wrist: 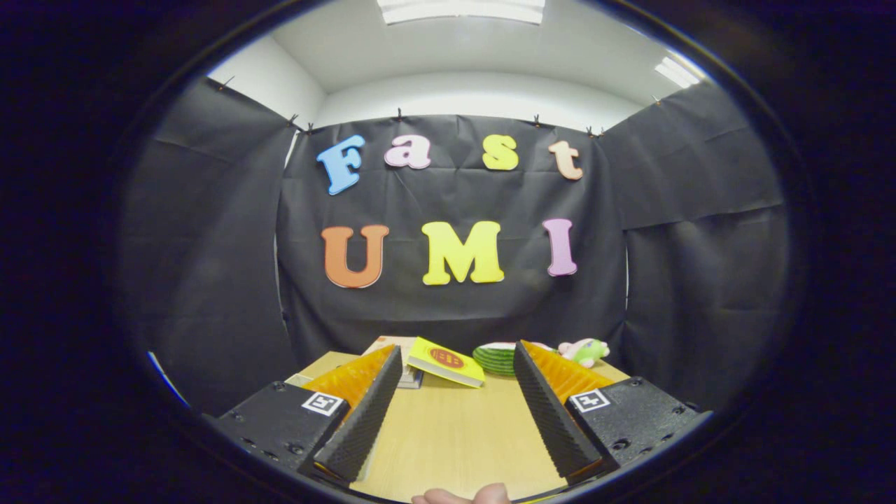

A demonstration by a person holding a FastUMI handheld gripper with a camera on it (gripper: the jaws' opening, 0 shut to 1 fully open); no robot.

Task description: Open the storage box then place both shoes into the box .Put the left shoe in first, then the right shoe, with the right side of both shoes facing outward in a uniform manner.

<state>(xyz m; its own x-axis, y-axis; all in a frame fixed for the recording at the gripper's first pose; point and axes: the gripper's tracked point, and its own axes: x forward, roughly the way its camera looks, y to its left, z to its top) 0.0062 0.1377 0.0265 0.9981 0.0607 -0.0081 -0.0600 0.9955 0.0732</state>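
Observation:
My gripper (456, 364) is held level above a light wooden table (455, 434), looking toward the booth's back wall. Its two fingers stand wide apart, open, with only bare tabletop between them. Neither a shoe nor a storage box appears ahead of the fingers. A fingertip of a person's hand (465, 495) shows at the near edge, under the gap between the fingers.
Beyond the fingers, at the table's far end, a yellow book (446, 362) leans on a stack of books (402, 357). To its right lie a green striped plate-like object (495, 358) and a green and pink plush toy (586, 350). Black cloth walls close the booth.

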